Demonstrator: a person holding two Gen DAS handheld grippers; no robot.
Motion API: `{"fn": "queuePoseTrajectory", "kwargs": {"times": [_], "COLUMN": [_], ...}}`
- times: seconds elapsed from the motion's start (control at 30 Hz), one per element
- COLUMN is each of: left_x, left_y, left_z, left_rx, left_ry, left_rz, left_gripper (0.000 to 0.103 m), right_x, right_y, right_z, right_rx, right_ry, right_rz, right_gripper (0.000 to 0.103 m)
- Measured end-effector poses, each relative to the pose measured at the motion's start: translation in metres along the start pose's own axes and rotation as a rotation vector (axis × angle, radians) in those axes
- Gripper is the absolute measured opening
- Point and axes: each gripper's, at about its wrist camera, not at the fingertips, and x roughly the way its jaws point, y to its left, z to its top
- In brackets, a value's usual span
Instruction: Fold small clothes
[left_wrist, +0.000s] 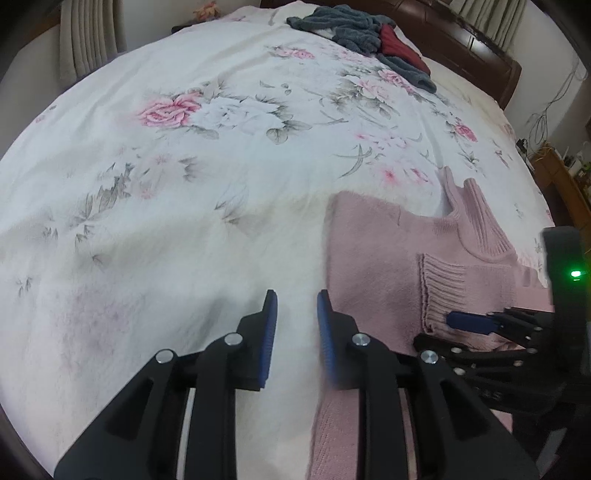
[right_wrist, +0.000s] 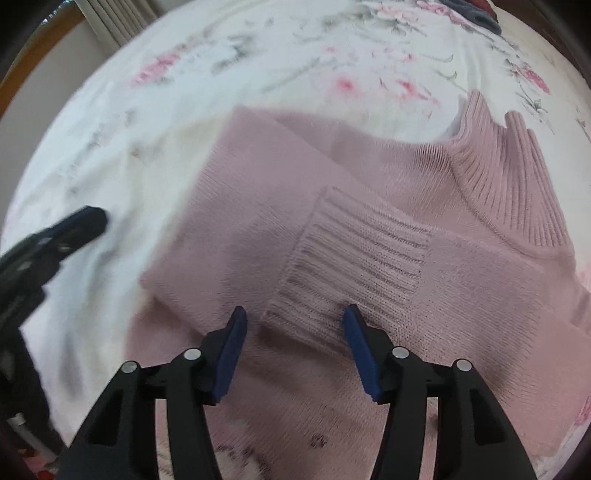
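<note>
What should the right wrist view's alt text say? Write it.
An open black right gripper with blue pads hovers over the ribbed cuff of a partly folded pink knit turtleneck sweater on a white floral bedsheet. The left gripper shows at left.

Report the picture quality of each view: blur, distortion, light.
Left wrist view: mostly sharp, strong fisheye bulge in the white floral bedsheet, soft even light, a green indicator light glowing at the right edge. Right wrist view: motion blur on the sheet and the left gripper; the pink knitted sweater's ribbed cuff stays fairly crisp.
</note>
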Motion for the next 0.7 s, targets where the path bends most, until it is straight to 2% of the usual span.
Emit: {"fn": "queuePoseTrajectory", "kwargs": {"times": [0.03, 0.07, 0.1, 0.13, 0.33, 0.47, 0.6, 0.7], "left_x": [0.001, 0.002, 0.003, 0.005, 0.010, 0.019, 0.032, 0.041], "left_y": [0.000, -0.001, -0.002, -0.005, -0.044, -0.081, -0.111, -0.124], "left_z": [-0.002, -0.003, -0.004, -0.005, -0.010, -0.014, -0.018, -0.020], "left_rx": [0.001, 0.004, 0.006, 0.009, 0.073, 0.128, 0.170, 0.202], "left_ry": [0.004, 0.007, 0.009, 0.012, 0.007, 0.015, 0.030, 0.045], "left_rz": [-0.002, -0.003, -0.003, -0.007, -0.042, -0.075, -0.083, -0.065], "left_gripper": [0.022, 0.022, 0.022, 0.022, 0.022, 0.024, 0.024, 0.024], "right_x": [0.001, -0.001, -0.004, -0.006, -0.065, -0.113, -0.143, -0.154], "right_y": [-0.002, -0.004, -0.008, -0.012, -0.056, -0.109, -0.162, -0.198], "right_z": [-0.001, -0.001, -0.003, -0.004, -0.029, -0.060, -0.084, -0.096], "right_rx": [0.005, 0.010, 0.012, 0.017, 0.097, 0.204, 0.313, 0.371], "right_ry": [-0.004, -0.012, -0.022, -0.028, -0.161, -0.246, -0.271, -0.281], "right_rz": [0.001, -0.007, 0.000, 0.012, 0.070, 0.099, 0.132, 0.123], "right_gripper": [0.049, 0.035, 0.029, 0.010, 0.008, 0.008, 0.008, 0.008]}}
